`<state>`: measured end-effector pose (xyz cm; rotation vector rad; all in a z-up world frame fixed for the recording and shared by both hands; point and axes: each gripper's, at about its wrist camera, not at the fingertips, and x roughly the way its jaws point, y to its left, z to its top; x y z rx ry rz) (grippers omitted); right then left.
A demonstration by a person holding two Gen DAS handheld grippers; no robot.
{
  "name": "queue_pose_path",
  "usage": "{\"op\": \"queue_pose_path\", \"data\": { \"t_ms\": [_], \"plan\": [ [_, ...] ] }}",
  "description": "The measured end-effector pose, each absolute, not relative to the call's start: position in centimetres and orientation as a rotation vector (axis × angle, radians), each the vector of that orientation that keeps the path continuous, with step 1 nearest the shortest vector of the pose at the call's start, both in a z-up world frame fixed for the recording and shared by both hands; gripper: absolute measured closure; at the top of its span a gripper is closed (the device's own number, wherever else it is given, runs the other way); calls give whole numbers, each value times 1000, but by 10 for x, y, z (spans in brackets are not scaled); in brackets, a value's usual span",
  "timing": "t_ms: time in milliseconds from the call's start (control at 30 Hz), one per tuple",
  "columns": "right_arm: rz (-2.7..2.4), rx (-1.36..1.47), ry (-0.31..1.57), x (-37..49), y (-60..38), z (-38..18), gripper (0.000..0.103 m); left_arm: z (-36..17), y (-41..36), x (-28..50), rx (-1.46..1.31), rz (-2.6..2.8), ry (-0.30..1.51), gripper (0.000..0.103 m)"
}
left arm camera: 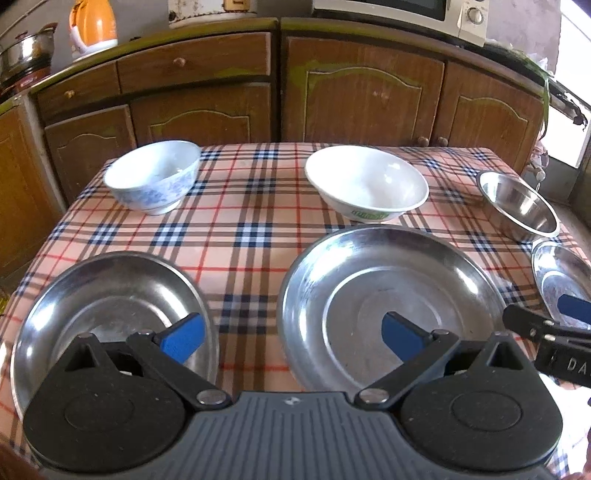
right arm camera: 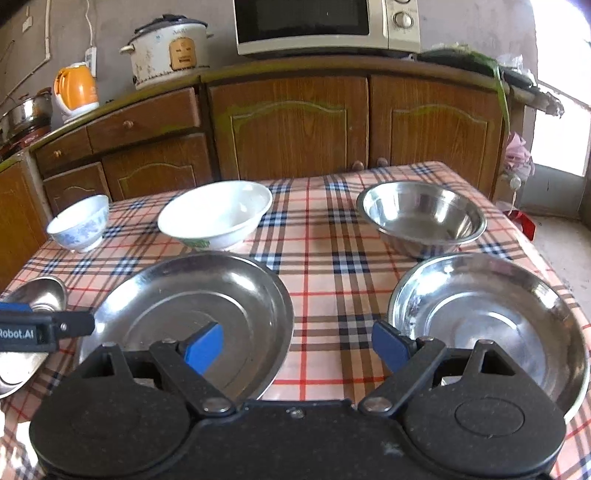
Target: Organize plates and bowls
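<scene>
Six dishes on a plaid tablecloth (left arm camera: 251,221): back row has blue-patterned bowl (left arm camera: 153,177) far left, white bowl (left arm camera: 367,182) in the middle, steel bowl (right arm camera: 421,216) right. Front row has three steel plates: left plate (left arm camera: 110,295), large middle plate (left arm camera: 388,295), right plate (right arm camera: 487,321). None stacked, none touching. Left gripper (left arm camera: 291,338) wide open, holding nothing, one blue pad over the left plate, the other over the middle plate, gap over bare cloth between them. Right gripper (right arm camera: 297,343) also spread wide and empty, pads over the middle plate's right part and the right plate's left rim. Wooden cabinets (right arm camera: 288,129) behind the table, microwave (right arm camera: 327,26), rice cooker (right arm camera: 170,50), orange kettle (right arm camera: 75,90) on the counter.
</scene>
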<state>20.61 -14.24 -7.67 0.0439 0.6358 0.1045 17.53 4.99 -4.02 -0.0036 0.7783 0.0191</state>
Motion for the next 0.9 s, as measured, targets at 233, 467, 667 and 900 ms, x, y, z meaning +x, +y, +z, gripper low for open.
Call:
{"op": "queue_pose_path", "data": {
  "t_ms": [233, 467, 667, 900],
  "plan": [
    [103, 55, 675, 220, -143, -89, 1, -55, 58, 193, -23, 56, 800, 0],
    [114, 81, 725, 234, -142, -101, 1, -66, 55, 210, -5, 13, 843, 16],
    [127, 84, 741, 242, -140, -109, 2, -79, 52, 221, -6, -34, 877, 29],
    [181, 91, 716, 244, -134, -112, 61, -77, 55, 219, -21, -68, 836, 73]
  ]
}}
